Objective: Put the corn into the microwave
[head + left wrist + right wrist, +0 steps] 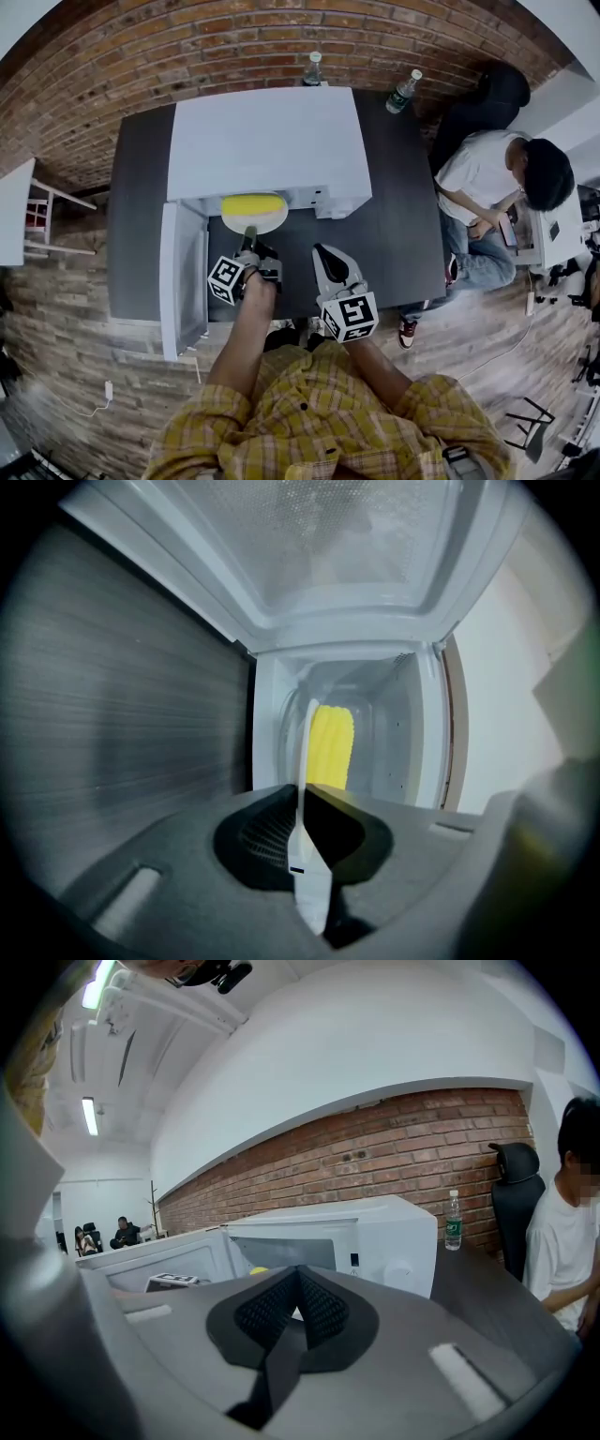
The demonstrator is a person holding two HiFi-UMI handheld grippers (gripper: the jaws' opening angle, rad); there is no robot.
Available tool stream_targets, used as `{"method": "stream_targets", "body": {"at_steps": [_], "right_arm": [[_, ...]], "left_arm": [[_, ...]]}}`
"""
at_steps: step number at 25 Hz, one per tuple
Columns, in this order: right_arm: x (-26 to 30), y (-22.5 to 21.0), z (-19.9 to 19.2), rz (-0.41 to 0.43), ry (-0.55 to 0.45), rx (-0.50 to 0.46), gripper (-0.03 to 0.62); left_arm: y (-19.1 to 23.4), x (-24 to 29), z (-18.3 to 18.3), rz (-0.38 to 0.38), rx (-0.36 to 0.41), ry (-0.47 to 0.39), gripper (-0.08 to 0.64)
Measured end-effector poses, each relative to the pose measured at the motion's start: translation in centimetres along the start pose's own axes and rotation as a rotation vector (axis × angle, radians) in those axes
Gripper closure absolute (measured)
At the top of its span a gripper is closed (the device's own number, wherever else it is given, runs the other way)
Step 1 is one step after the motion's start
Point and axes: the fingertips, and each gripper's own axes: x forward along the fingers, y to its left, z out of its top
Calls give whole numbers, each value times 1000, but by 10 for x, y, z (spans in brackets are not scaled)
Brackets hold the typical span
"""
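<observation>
A yellow corn cob (251, 203) lies on a white plate (255, 223) at the mouth of the white microwave (267, 141). The microwave door (183, 272) hangs open to the left. My left gripper (249, 236) is shut on the plate's near rim. In the left gripper view the plate (305, 761) shows edge-on between the jaws, with the corn (330, 747) behind it and the microwave cavity (384, 724) ahead. My right gripper (323, 253) hovers over the dark table to the right, shut with nothing in it. The right gripper view (298, 1302) looks at the microwave (375, 1232).
The microwave stands on a dark table (394, 216). Two bottles (313, 67) (404, 91) stand at the table's back edge by the brick wall. A person (487, 187) sits at the right beside a black chair (502, 89). A white table (14, 211) is at far left.
</observation>
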Motion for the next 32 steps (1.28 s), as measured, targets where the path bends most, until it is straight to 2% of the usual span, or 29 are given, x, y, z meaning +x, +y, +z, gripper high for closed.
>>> {"method": "stream_targets", "body": {"at_steps": [12, 32], "right_arm": [[14, 6, -2, 18, 13, -6, 589], [17, 1, -5, 1, 18, -3, 589]], "left_arm": [[10, 29, 13, 23, -18, -11, 537], [13, 63, 19, 88, 19, 7, 543]]}}
